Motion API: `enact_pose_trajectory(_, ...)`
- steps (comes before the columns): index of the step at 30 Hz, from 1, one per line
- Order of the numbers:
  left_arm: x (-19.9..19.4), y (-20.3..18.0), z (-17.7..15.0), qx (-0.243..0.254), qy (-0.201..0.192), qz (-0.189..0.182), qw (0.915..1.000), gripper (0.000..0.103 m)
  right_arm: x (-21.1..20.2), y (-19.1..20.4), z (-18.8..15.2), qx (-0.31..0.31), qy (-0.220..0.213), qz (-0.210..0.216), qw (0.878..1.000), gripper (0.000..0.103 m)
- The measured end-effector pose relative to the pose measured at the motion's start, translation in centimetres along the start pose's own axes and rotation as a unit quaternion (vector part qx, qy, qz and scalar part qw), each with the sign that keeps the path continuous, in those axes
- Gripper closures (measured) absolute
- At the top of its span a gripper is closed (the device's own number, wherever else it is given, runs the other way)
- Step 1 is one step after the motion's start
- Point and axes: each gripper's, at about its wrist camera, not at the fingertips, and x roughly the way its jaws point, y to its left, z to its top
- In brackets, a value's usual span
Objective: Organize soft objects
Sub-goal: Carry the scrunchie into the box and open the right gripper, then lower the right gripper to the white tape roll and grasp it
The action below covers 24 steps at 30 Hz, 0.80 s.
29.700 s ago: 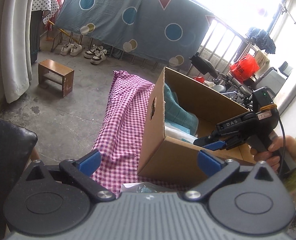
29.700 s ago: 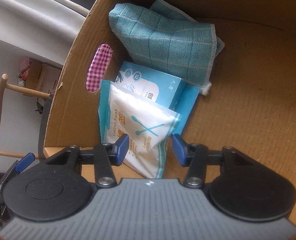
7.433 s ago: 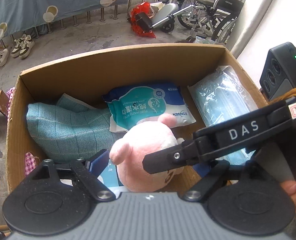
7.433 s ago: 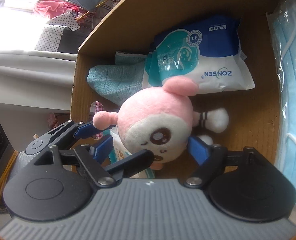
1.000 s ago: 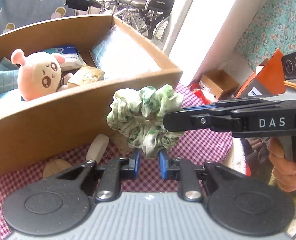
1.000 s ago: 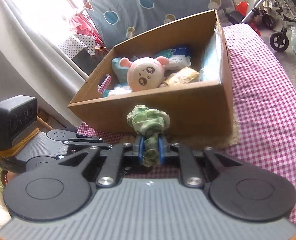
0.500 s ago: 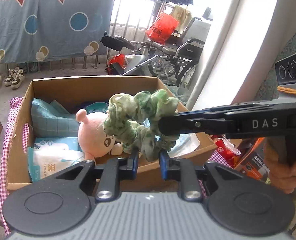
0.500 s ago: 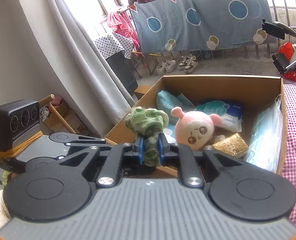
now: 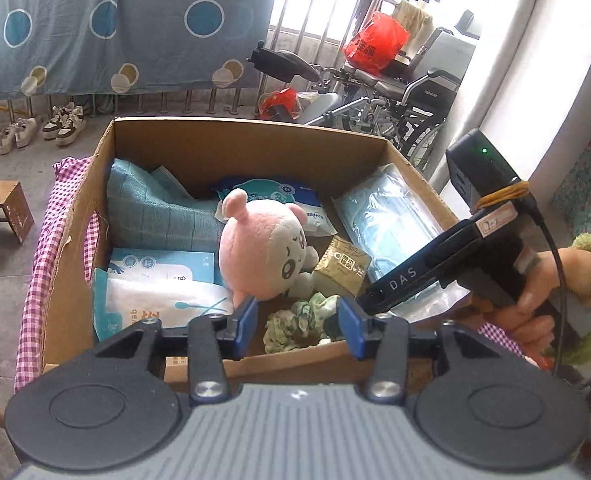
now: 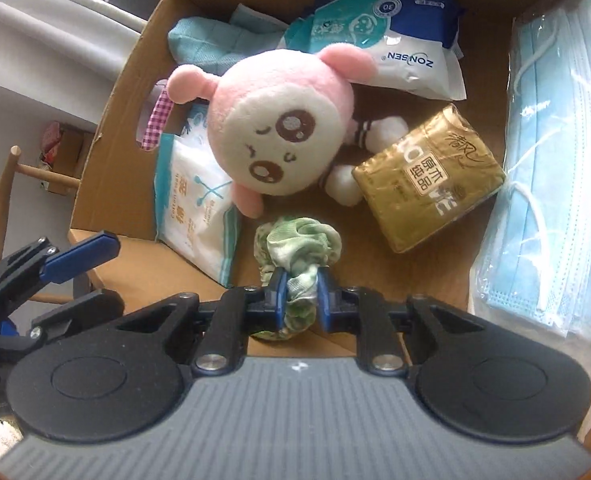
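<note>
A green tie-dye scrunchie [image 10: 297, 246] lies low in the cardboard box [image 9: 223, 142], at its near wall; it also shows in the left wrist view [image 9: 299, 320]. My right gripper [image 10: 300, 294] is shut on the scrunchie inside the box. My left gripper [image 9: 298, 322] is open and empty above the box's near edge, its fingers [image 9: 245, 320] either side of the scrunchie. A pink plush toy [image 10: 279, 136] lies just beyond the scrunchie.
The box also holds a teal cloth [image 9: 155, 212], a wet-wipes pack [image 10: 383, 32], a cotton-swab bag [image 10: 195, 204], a gold tissue pack [image 10: 427, 176] and a bag of blue face masks [image 10: 555, 160]. The box stands on a purple checked cloth [image 9: 43, 248].
My left gripper has let go of the scrunchie and opened. My right gripper has carried the scrunchie down into the box.
</note>
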Motion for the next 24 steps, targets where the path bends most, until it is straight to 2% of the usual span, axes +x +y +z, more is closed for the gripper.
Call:
enact_pose_trajectory(6,-1.3,0.5,-0.8,-0.011,-0.014,0.001,0.9998,0.041,1.0,0.5,0.6,-0.005,0.005,-0.021,1.0,0.082)
enact_pose_trajectory(9,-1.7,0.8,-1.3,-0.014,-0.018,0.009,0.9997,0.034,0.7,1.2,0.4,-0.019,-0.008,-0.03,0.999,0.064)
enact_pose_trajectory(10,-1.9,0.8,-1.4,-0.014,-0.019,0.012,0.9996,0.033,0.4,1.6,0.3,-0.029,-0.019,-0.037,0.999,0.054)
enact_pose_trajectory(11,-2.0,0.7,-1.6,-0.014,-0.019,0.014,0.9996,0.03,0.0,2.0,0.1,-0.039,-0.031,-0.044,0.998,0.048)
enact_pose_trajectory(13,-2.3,0.7,-1.6,-0.015,-0.016,0.02,0.9996,0.028,-1.1,2.5,-0.3,-0.052,-0.059,-0.048,0.996,0.046)
enact_pose_trajectory(15,-2.7,0.5,-1.9,-0.011,-0.02,0.028,0.9993,0.019,-2.7,2.6,-1.1,-0.05,-0.09,-0.034,0.994,0.044)
enact_pose_trajectory(17,-3.1,0.3,-2.1,-0.007,-0.02,0.041,0.999,0.018,-4.6,2.8,-2.0,-0.049,-0.12,-0.02,0.991,0.041)
enact_pose_trajectory(24,-4.4,-0.5,-2.9,-0.002,-0.017,0.079,0.9967,0.011,-11.7,5.0,-7.5,-0.083,-0.24,-0.016,0.967,0.027)
